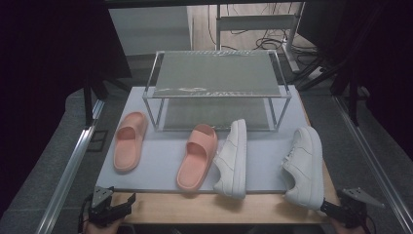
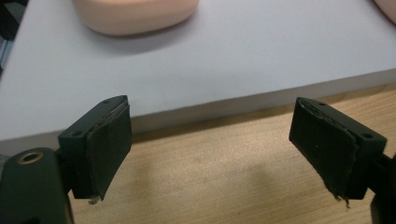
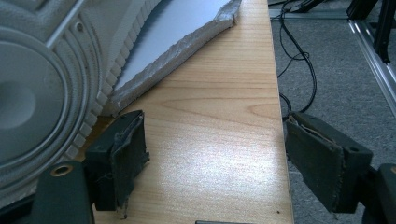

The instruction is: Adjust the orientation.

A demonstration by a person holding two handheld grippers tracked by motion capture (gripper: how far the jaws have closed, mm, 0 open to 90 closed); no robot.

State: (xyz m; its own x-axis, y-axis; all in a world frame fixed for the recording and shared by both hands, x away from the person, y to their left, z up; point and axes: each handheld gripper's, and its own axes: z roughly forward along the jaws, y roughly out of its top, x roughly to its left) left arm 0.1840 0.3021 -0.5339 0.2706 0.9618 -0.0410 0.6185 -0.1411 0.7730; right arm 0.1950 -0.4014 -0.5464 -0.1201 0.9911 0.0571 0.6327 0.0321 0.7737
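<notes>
my left gripper (image 1: 118, 204) fingers stand wide, holding nothing, a pink slipper (image 2: 135, 14) ahead of them on the grey mat (image 2: 233, 51). my right gripper (image 3: 215, 158) fingers gape empty over the bench (image 3: 219, 116), a white sneaker (image 3: 42, 79) just beside the left finger.

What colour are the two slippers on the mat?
Soft peach-pink slippers, clearest in the high view.

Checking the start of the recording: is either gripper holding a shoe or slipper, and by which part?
Nothing is held. The left gripper and right gripper are both open over bare wooden table, the right one beside a white sneaker's sole.
</notes>
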